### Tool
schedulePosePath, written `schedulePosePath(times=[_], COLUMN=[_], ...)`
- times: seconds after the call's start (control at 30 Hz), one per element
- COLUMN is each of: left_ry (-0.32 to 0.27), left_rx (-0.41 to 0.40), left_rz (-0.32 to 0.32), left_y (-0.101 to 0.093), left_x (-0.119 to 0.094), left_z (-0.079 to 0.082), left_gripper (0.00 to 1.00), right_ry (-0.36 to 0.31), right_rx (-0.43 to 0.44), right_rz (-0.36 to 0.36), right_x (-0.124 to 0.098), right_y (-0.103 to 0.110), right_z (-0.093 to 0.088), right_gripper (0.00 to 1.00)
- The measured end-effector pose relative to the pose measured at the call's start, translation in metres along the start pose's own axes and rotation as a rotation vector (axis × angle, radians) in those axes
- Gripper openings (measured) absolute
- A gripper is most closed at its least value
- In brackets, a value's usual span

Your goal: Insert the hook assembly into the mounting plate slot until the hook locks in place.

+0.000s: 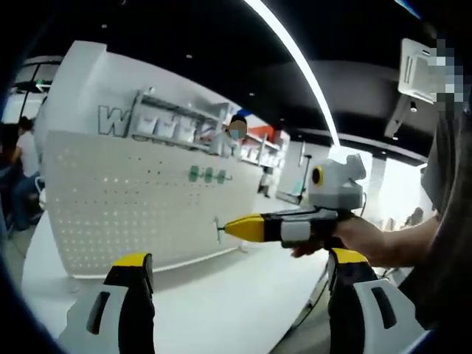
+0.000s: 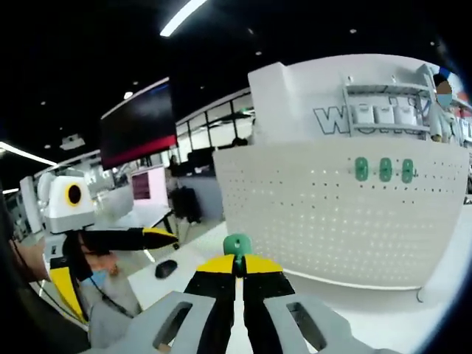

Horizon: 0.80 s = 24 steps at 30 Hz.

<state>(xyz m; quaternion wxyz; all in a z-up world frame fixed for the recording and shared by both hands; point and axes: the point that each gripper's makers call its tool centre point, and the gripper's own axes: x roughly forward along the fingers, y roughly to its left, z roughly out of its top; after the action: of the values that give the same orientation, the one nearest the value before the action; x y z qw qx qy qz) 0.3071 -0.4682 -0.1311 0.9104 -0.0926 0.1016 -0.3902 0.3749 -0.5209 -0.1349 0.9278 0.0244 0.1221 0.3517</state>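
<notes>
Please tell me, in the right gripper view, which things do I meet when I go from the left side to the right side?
Left gripper → black computer mouse → green hook held in the right gripper → three green hooks on the white pegboard.

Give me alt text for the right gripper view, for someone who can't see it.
The right gripper is shut on a green hook, held up in front of a white pegboard. Three green hooks already sit in a row on the board's upper right, and the left gripper reaches in from the left.
</notes>
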Motion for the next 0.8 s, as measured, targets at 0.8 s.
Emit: schedulePosePath(times=[0.8], left_ry=[0.045], left_rx=[0.083], left_rz=[0.02], left_y=[0.001], left_x=[-0.002], left_z=[0.0], left_gripper=[1.0], right_ry=[-0.106], right_rx=[0.023], right_rz=[-0.216], right_x=[-0.01], right_y=[-0.108], right_z=[0.031], right_gripper=[0.0])
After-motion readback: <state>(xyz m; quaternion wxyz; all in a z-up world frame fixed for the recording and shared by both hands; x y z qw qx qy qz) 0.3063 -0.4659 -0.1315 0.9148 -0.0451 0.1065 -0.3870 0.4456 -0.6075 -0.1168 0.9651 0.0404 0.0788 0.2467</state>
